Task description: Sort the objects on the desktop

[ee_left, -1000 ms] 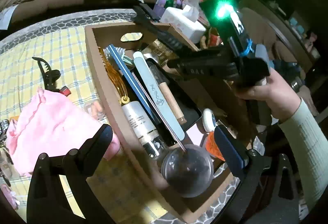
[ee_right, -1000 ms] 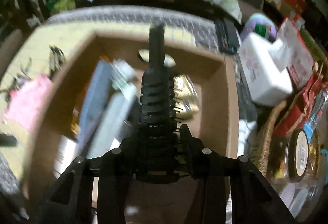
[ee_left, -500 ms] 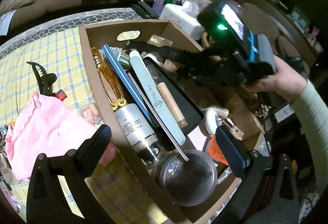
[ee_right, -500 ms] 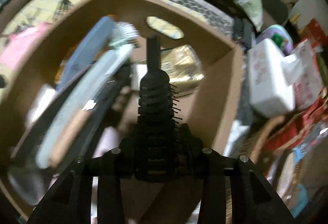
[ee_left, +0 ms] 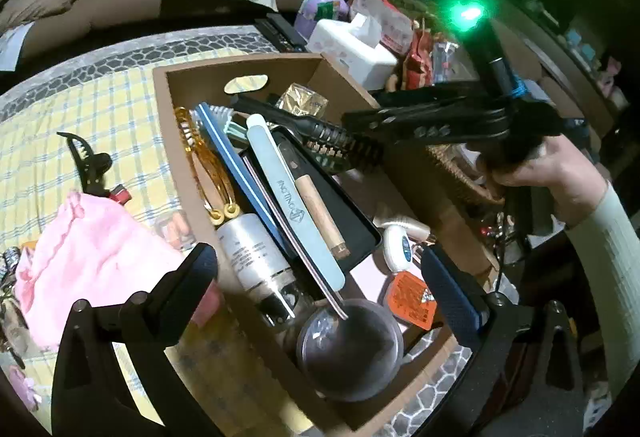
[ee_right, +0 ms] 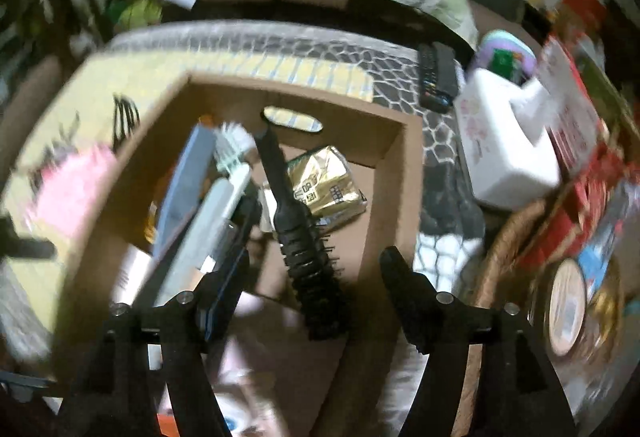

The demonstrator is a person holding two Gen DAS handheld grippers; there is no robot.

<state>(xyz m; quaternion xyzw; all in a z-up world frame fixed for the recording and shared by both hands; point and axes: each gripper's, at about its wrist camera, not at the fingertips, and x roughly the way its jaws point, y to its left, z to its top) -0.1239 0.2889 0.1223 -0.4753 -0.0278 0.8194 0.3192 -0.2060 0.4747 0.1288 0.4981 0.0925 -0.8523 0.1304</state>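
We are noting a release in progress. A second ago the right gripper [ee_right: 314, 269] was clamped on the black hairbrush [ee_right: 308, 261]; now its jaws are opening, and the brush is lying between them with clear gaps on both sides, no longer pinched. The brush is resting inside the cardboard box [ee_left: 192, 173], its handle pointing toward the far wall with the cut-out, beside the gold packet [ee_right: 326, 189] and the pale nail file [ee_left: 294, 197]. The left gripper [ee_left: 320, 277] is hovering open and empty over the box's near end. We are judging this item as sorted; the pink cloth [ee_left: 88, 245] and black claw clip [ee_left: 86, 161] are remaining outside on the tablecloth.
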